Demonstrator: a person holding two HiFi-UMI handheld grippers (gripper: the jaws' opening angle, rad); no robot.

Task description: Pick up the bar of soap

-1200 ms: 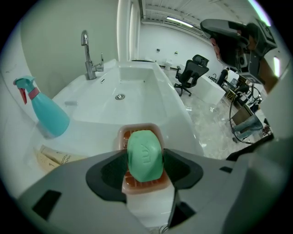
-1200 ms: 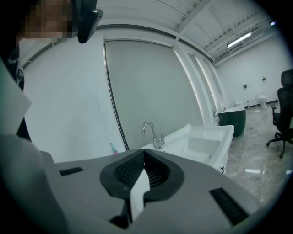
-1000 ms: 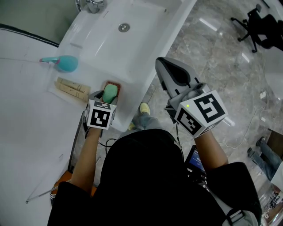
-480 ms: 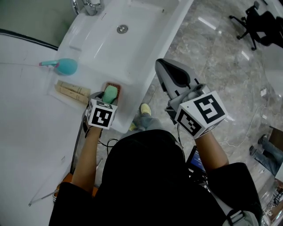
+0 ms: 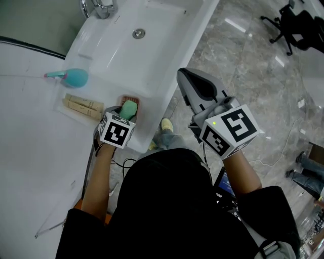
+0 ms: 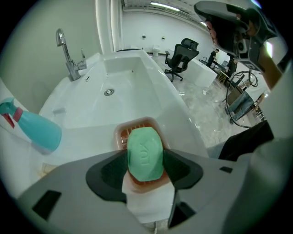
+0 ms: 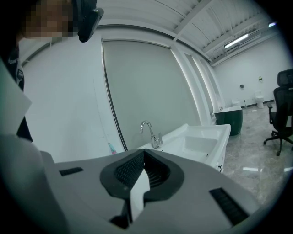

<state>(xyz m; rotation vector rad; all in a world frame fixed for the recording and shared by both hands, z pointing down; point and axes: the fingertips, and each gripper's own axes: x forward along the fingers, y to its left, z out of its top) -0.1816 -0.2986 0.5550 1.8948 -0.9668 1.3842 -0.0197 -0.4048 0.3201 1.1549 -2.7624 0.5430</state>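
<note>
Mint-green bar of soap [image 5: 128, 110] pinched in the left claw [image 5: 125, 111], directly over a reddish soap dish [image 5: 132, 97].

Head view, looking steeply down: the dish sits on a white desk [image 5: 30, 136] just beside the sink [image 5: 126, 50], at the end away from the tap [image 5: 98, 6]. A teal spray bottle [image 5: 76, 77] lies beside the sink's long edge, and two beige tubes [image 5: 83, 104] lie a little further from the sink than the bottle. The right claw [image 5: 195, 86] hangs off the sink's other side, over a grey marble floor [image 5: 243, 76], well apart from the soap.

Left gripper view: the two dark jaws press against either side of the soap, which stands on edge between them. The dish rim shows behind and below the bar, and the sink stretches away beyond it. Whether the soap is clear of the dish or resting in it cannot be told.

Right gripper view: the jaws are pressed together with nothing between them. The sink and tap lie some way off.

As for progress, the grasp looks made. What seems left is to raise the soap plainly free of the dish; a wet bar could slip if the squeeze is uneven.
</note>
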